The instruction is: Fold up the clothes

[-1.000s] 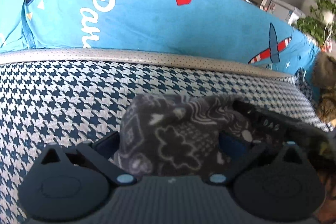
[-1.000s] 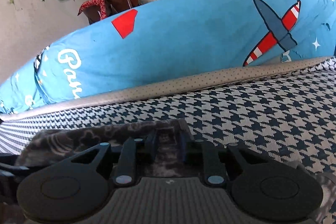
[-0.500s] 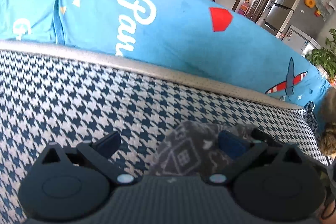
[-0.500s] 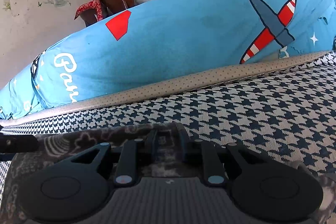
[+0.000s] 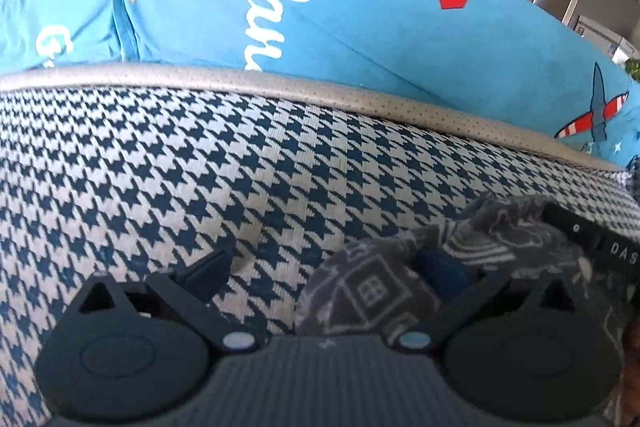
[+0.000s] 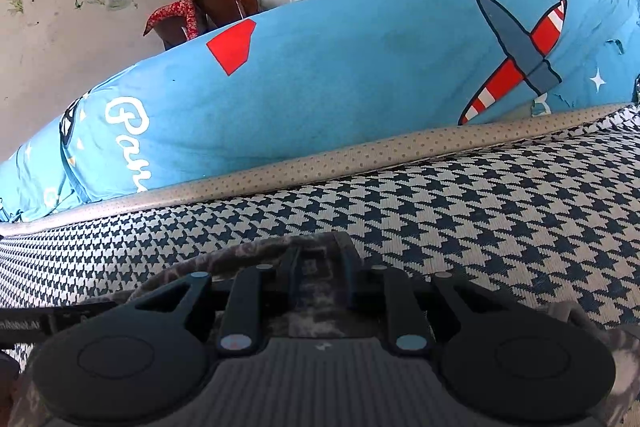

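On the bed, a checked blue-and-white cover (image 5: 200,167) spreads wide, and a big blue pillow (image 5: 340,27) with white letters and a red-striped plane lies along its far side. The left gripper (image 5: 324,267) is spread wide and holds nothing; its left finger is over bare cover, and its right finger (image 5: 440,267) touches the grey patterned cloth (image 5: 368,291). That cloth lies bunched low on the cover. Further right, the right gripper (image 6: 320,263) is pinched tight on the far edge of the same cloth.
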Tool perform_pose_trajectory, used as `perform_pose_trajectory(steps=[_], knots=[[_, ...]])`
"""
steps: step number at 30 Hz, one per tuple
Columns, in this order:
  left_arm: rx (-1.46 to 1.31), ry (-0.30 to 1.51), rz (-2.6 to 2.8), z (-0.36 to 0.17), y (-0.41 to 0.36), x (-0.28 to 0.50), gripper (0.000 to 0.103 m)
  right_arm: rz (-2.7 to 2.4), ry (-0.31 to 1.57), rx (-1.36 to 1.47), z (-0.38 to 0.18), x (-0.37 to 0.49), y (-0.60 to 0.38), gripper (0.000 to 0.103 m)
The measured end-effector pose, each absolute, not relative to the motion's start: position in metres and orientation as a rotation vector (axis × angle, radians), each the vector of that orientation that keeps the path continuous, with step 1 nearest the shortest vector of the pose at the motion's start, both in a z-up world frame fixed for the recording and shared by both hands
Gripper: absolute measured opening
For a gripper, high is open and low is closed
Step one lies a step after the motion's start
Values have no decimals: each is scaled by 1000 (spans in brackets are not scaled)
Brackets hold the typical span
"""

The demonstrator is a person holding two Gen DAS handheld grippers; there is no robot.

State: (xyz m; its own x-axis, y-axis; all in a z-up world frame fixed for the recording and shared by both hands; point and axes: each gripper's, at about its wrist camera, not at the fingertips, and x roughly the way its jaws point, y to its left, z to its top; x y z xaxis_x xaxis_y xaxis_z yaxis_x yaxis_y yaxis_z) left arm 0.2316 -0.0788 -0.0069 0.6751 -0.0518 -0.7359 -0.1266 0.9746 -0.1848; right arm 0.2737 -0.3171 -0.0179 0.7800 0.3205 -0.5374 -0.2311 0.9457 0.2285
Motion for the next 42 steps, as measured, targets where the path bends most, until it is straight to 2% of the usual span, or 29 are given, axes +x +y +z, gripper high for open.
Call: perform_pose_trajectory(steps=[6,17,34,42], knots=[[-243,828,54,7,-78,227,103,305,605,144,-16,271,-317,20],[-59,726,-12,49,-121,177,103,307,581,132,-14,265,-317,23],[-12,765,-69,8,-135,174,103,306,551,104,-18,260,-315,24],[-143,835,-70,8,-123,181,103,306,545,103,-18,259,-315,24]])
